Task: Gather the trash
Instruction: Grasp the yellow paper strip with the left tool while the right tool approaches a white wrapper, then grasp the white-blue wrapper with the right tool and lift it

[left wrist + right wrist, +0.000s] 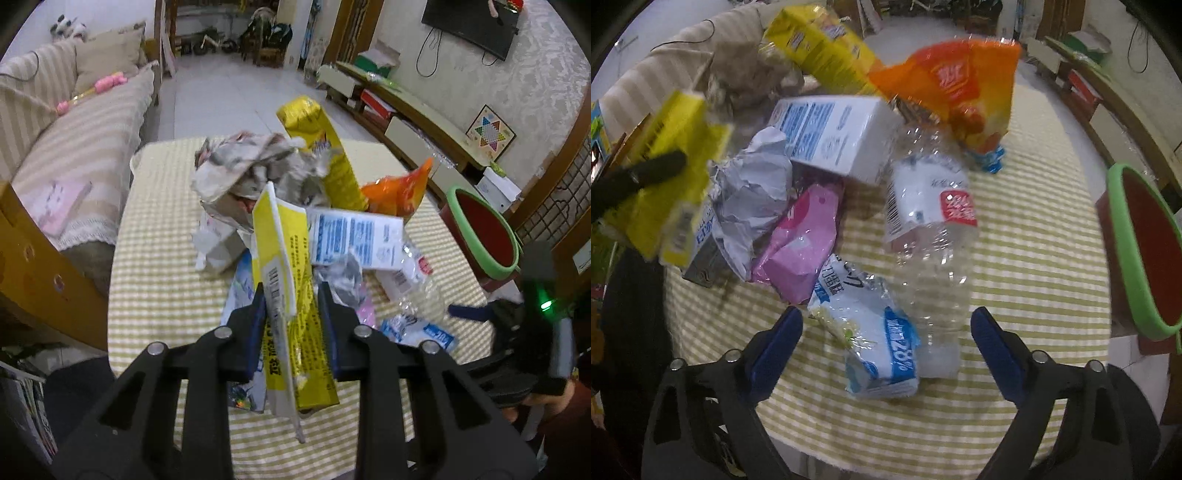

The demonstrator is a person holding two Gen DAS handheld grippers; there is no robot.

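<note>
Already the left gripper (291, 299) pinches the flattened yellow carton (284, 266) lying on the heap's near side — its loose flap may snag. The right gripper (886, 332), spread, straddles two items; bin (1145, 251) at three o'clock.

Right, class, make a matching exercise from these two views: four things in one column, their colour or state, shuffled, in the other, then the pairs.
Things
1. left gripper
2. right gripper
3. bin
4. snack bag

States
A. orange
B. shut on a flat yellow carton
C. green rim, red inside
D. open above a clear bottle

Pairs: 1-B, 2-D, 3-C, 4-A
</note>
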